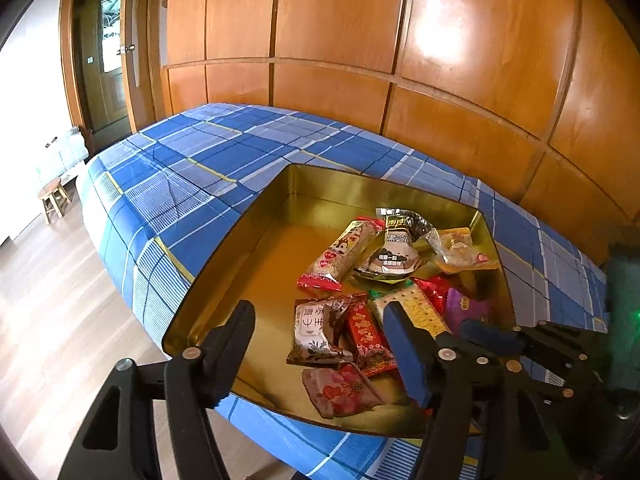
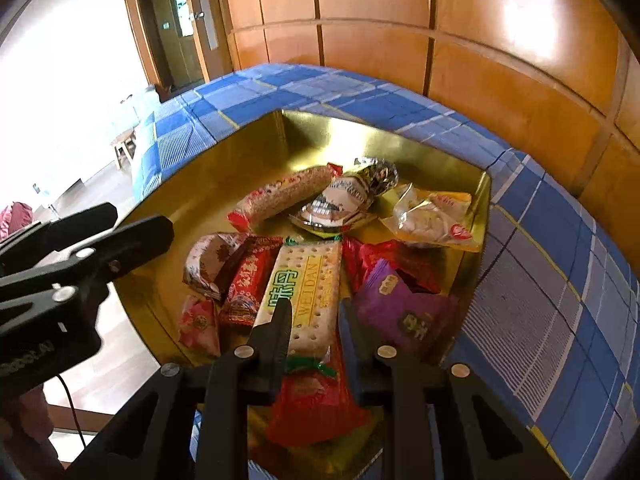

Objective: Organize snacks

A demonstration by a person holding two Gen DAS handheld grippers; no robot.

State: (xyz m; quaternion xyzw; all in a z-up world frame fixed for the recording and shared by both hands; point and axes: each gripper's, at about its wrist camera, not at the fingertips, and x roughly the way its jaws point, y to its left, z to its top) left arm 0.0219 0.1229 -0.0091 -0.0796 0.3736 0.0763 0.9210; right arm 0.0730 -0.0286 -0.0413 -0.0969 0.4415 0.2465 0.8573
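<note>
A: Left wrist view: my left gripper (image 1: 320, 354) hangs spread and empty over the gold tin's (image 1: 224, 256) lower rim, leaving room.

B: Right wrist view: my right gripper (image 2: 314, 322) pinches the Weidan cracker pack (image 2: 308, 280), lower centre, among the tin's snacks.

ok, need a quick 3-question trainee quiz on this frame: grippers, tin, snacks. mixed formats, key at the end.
1. True or false: the right gripper has its fingers on either side of the long cracker packet printed WEIDAN.
2. Multiple choice: the purple square snack packet lies (A) on the blue plaid bedspread, (B) inside the shallow gold metal tin, (C) on the wooden floor.
3. Fill in: the left gripper is ____ (open/shut), with nothing between its fingers.

Key: 1 true; 2 B; 3 open.
</note>
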